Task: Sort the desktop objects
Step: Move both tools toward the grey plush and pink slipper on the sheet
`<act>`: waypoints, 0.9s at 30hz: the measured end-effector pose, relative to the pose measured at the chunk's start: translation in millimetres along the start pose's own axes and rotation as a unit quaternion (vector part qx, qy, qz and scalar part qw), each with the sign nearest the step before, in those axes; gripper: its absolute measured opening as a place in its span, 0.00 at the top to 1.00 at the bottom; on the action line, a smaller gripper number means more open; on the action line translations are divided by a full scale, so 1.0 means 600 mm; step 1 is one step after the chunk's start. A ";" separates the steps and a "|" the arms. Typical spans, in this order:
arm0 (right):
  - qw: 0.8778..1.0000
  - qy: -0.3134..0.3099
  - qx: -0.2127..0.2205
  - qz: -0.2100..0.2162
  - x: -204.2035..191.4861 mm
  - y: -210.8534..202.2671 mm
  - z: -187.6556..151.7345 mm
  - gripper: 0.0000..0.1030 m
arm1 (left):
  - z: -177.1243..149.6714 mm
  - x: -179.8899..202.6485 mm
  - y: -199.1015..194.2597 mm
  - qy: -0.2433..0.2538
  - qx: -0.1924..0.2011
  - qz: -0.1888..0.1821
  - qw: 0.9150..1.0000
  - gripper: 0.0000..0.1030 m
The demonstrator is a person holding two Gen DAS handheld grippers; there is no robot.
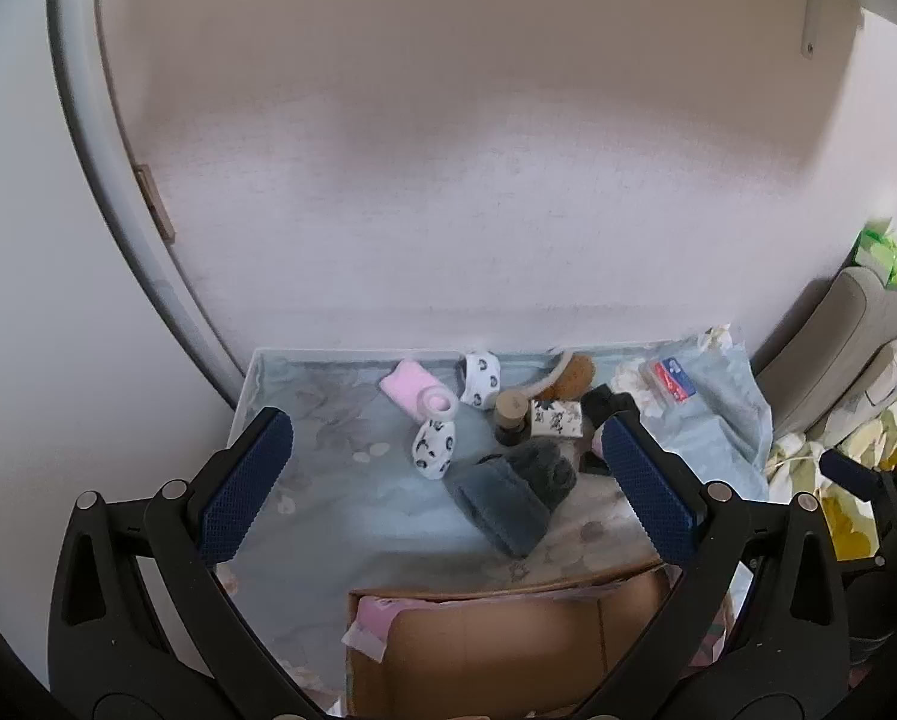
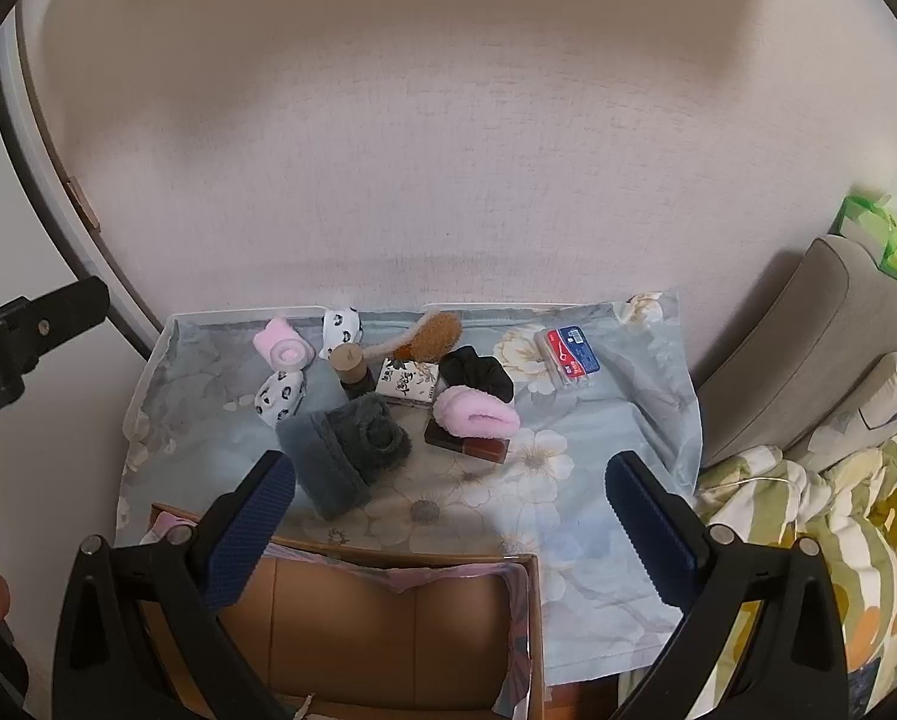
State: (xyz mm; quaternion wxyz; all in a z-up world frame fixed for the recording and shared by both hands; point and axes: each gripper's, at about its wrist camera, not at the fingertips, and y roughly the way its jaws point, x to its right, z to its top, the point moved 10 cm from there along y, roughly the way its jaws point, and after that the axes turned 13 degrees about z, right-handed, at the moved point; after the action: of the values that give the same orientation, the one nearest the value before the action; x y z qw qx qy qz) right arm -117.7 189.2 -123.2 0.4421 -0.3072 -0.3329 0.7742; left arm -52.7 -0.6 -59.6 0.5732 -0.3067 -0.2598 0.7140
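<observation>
A small table covered by a floral blue cloth [image 2: 598, 438] holds a heap of items: a grey fuzzy sock [image 2: 343, 456], a pink fuzzy sock [image 2: 478, 414], a pink rolled sock [image 2: 283, 348], black-and-white patterned socks [image 2: 277, 396], a brown-capped bottle [image 2: 349, 366], a patterned box [image 2: 406, 387], a black scrunchie [image 2: 478, 375], a brown brush [image 2: 430, 333] and a red-blue packet [image 2: 571, 357]. An open cardboard box [image 2: 388, 618] stands at the near edge. My left gripper [image 1: 448, 480] is open above the grey sock [image 1: 508, 498]. My right gripper [image 2: 448, 534] is open and empty above the box's far rim.
A white wall rises behind the table. A grey cushion [image 2: 808, 348] and a green-yellow blanket [image 2: 838, 540] lie to the right. A door frame [image 1: 118, 180] curves on the left. The other gripper shows at the left edge of the right wrist view [image 2: 22, 330].
</observation>
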 end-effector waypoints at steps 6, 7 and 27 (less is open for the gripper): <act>1.000 -0.005 0.001 0.005 -0.004 -0.004 -0.003 0.00 | -0.007 -0.002 -0.001 -0.009 -0.011 -0.015 1.000 0.00; 1.000 -0.005 0.002 0.005 -0.004 -0.005 -0.003 0.00 | -0.009 -0.004 0.001 -0.010 -0.014 -0.014 1.000 0.00; 1.000 0.001 -0.010 0.015 -0.005 0.006 -0.007 0.00 | -0.018 -0.005 0.011 0.005 -0.014 0.002 1.000 0.00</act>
State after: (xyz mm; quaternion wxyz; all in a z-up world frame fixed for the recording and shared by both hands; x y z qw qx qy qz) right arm -115.2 186.0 -127.9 0.4275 -0.3176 -0.3356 0.7770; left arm -48.3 -4.7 -71.2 0.5687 -0.3189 -0.2656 0.7102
